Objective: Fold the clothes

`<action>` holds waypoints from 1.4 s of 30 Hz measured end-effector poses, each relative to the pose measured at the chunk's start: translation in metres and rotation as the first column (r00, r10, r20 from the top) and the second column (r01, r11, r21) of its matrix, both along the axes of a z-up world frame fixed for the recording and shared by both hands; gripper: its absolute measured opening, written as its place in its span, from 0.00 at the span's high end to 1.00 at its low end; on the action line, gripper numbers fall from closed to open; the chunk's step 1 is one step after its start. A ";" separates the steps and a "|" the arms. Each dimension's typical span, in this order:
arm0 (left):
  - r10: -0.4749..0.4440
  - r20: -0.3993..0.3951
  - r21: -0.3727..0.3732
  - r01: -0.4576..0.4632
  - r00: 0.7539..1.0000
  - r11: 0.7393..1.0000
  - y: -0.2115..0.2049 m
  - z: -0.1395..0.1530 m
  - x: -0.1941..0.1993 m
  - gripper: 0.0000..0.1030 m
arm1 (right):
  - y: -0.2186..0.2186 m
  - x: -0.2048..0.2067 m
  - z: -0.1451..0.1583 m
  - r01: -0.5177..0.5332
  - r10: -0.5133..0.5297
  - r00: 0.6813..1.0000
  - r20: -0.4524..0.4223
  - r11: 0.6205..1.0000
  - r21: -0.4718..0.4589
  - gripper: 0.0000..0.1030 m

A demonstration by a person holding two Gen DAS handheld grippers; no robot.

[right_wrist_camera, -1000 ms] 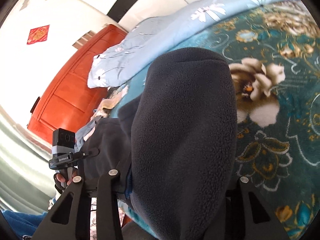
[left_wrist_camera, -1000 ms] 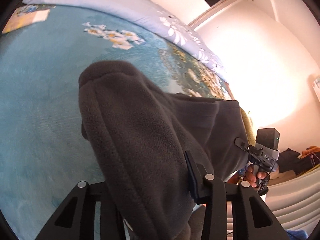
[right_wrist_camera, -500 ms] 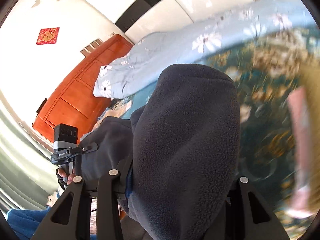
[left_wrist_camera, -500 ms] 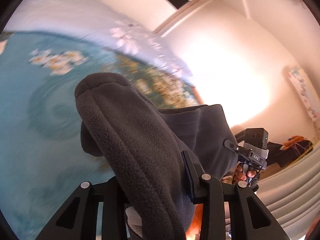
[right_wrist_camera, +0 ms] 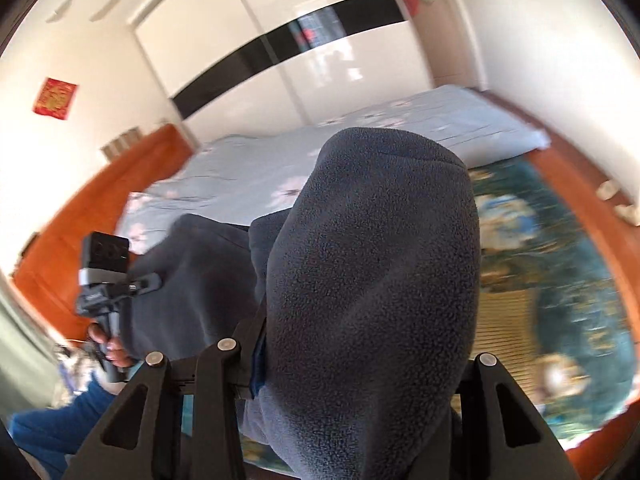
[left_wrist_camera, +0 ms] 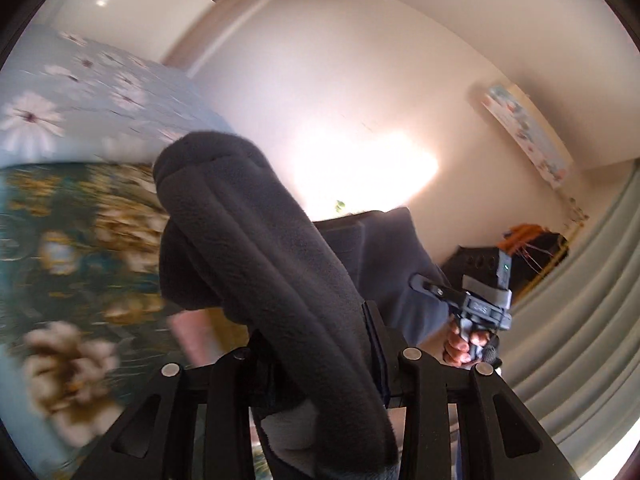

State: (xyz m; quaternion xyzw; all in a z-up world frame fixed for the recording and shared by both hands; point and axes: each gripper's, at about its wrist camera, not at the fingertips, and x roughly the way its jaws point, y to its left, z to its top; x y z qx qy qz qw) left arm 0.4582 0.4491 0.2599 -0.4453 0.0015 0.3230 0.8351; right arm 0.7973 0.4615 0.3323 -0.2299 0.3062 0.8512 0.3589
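Observation:
A dark grey fleece garment hangs bunched between the black fingers of my left gripper, which is shut on it. The same fleece fills the right wrist view, where my right gripper is shut on another thick fold; its right finger is mostly hidden by cloth. The garment spans between the two grippers, held up above the bed. In the left wrist view the right gripper bites the far edge, with a hand on its handle. The left gripper shows likewise in the right wrist view.
Below lies a teal floral blanket on the bed, with a light blue flowered duvet at its far side. An orange wooden bed frame, a white wardrobe and pale curtains surround it. The person's blue-clad leg is low left.
Both grippers have risen and swung with the fleece still held. The bed has dropped lower in both views, and walls, wardrobe and curtain now show.

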 end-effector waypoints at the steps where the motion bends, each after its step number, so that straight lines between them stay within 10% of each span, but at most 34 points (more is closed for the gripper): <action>1: -0.023 0.005 -0.006 0.023 1.000 1.000 0.005 -0.008 0.013 0.65 | 0.003 0.012 0.000 0.016 -0.016 1.000 0.015 1.000 0.002 0.56; 10: -0.037 -0.059 -0.161 0.027 0.998 0.987 0.005 -0.122 0.045 0.65 | 0.045 0.109 -0.122 0.220 -0.222 0.975 0.014 0.949 -0.227 0.54; 16: -0.001 -0.081 -0.164 -0.012 0.997 0.986 0.001 -0.135 0.046 0.61 | 0.045 0.144 -0.173 0.213 -0.271 0.943 -0.193 0.938 -0.274 0.45; 29: 0.088 -0.115 -0.213 -0.111 0.990 0.971 -0.004 -0.108 0.019 0.39 | 0.043 0.144 -0.148 0.325 -0.351 0.934 -0.063 0.910 -0.257 0.34; 34: 0.204 -0.197 -0.095 -0.226 0.959 0.970 -0.013 -0.078 0.003 0.32 | 0.035 0.152 -0.135 0.390 -0.406 0.914 -0.028 0.894 -0.221 0.34; 42: 0.125 -0.300 0.010 -0.128 0.946 0.992 -0.008 -0.042 0.053 0.28 | 0.031 0.148 -0.087 0.567 -0.567 0.823 -0.042 0.823 0.002 0.34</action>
